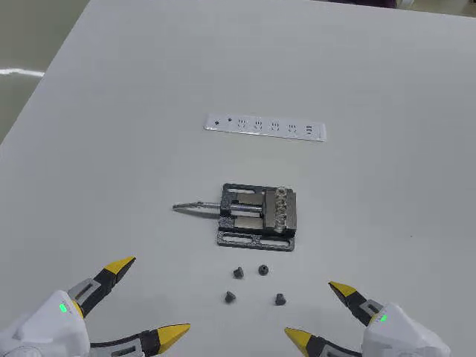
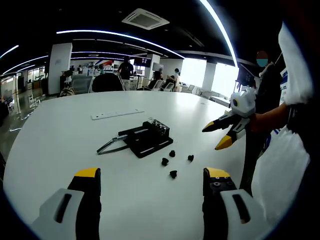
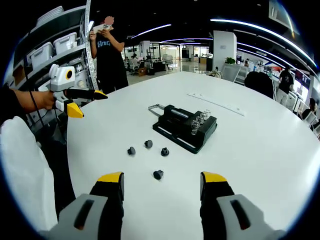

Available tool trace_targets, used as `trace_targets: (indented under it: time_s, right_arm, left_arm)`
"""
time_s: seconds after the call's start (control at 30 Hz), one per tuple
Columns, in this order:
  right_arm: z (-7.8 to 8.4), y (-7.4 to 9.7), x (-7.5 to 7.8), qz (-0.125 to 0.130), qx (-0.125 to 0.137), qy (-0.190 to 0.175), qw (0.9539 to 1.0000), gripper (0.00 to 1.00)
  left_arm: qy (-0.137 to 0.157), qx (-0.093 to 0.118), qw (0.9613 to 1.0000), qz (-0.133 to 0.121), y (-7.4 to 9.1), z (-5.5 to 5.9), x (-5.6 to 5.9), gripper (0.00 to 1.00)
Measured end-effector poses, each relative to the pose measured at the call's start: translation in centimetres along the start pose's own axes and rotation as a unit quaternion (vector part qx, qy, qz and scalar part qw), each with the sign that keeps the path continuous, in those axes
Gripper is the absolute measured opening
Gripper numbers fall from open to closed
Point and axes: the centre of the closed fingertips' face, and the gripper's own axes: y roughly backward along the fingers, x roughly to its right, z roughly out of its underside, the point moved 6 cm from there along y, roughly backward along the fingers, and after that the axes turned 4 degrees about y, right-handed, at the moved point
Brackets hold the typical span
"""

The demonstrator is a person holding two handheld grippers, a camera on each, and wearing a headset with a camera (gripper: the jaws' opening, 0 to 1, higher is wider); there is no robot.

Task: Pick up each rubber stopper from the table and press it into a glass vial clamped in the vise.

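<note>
Left gripper (image 1: 152, 296) and right gripper (image 1: 316, 311) both wide open and empty in the bottom corners, four stoppers (image 1: 239, 273) loose just below the mid-frame vise (image 1: 258, 216), which lies sideways, handle (image 1: 195, 207) pointing left, vials (image 1: 281, 208) at its right end.

A narrow white strip (image 1: 265, 127) with dark marks along it lies flat. In the right gripper view a standing person (image 3: 111, 55) holds up a phone (image 3: 102, 26) beside shelves (image 3: 55, 54) of plastic bins (image 3: 66, 42)

Open-plan office: shelves (image 3: 54, 46), ceiling strip lights (image 2: 114, 34)
</note>
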Motion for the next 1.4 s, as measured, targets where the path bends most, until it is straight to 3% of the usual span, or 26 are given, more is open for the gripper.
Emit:
trace_targets:
  time_s: [0.27,0.67,1.4]
  right_arm:
    - [0.5,-0.7,-0.9,0.000,-0.004,-0.001,1.0000,0.53]
    - [1.3,-2.2,-1.6,0.003,-0.006,-0.015,0.9999,0.46]
    - [2.0,-4.4,-1.4,0.051,-0.019,-0.030,0.9981,0.27]
  left_arm:
    - [-0.003,-0.004,1.0000,0.005,-0.3,0.3,0.2,0.82]
    - [-0.013,-0.009,0.9995,0.026,-1.4,0.5,0.4,0.81]
    - [-0.017,-0.004,0.9994,0.029,-2.0,0.5,-0.6,0.80]
